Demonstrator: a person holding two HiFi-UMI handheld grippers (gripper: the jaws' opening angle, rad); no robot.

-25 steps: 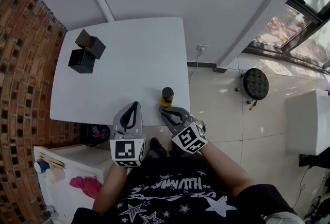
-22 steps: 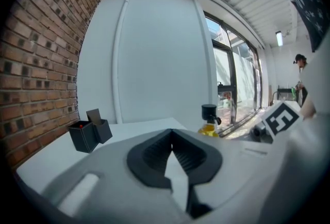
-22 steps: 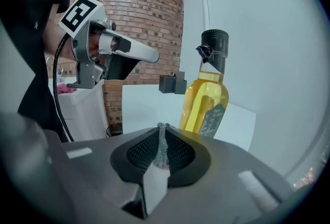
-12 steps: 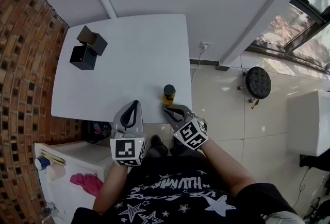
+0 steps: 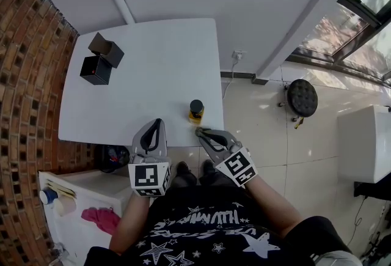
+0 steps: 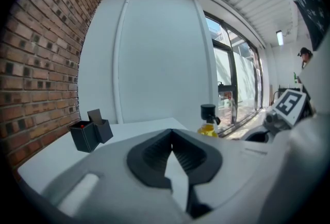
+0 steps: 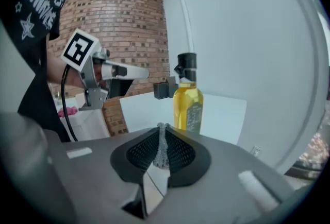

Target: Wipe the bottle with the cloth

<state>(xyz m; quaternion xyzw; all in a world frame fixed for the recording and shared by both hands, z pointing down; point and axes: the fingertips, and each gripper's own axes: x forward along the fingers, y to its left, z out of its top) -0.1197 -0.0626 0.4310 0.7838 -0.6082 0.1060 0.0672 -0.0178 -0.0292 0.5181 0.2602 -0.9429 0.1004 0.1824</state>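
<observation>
The bottle (image 5: 196, 111) stands upright by the surface's (image 5: 146, 75) near edge. Just short of the bottle, my right fingers (image 7: 180, 153) pinch what looks like a thin grey cloth (image 7: 162, 140), ready to wipe. My left fingers (image 6: 152, 156), left of the bottle, are closed on nothing, likely waiting to steady it.

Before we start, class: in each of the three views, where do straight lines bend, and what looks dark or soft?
Head view: the table and brick wall bow outward; daylight, sharp. Left gripper view: black rounded corners; the left gripper looks soft. Right gripper view: same dark rim; bottle crisp, cloth in the right gripper slightly soft.
</observation>
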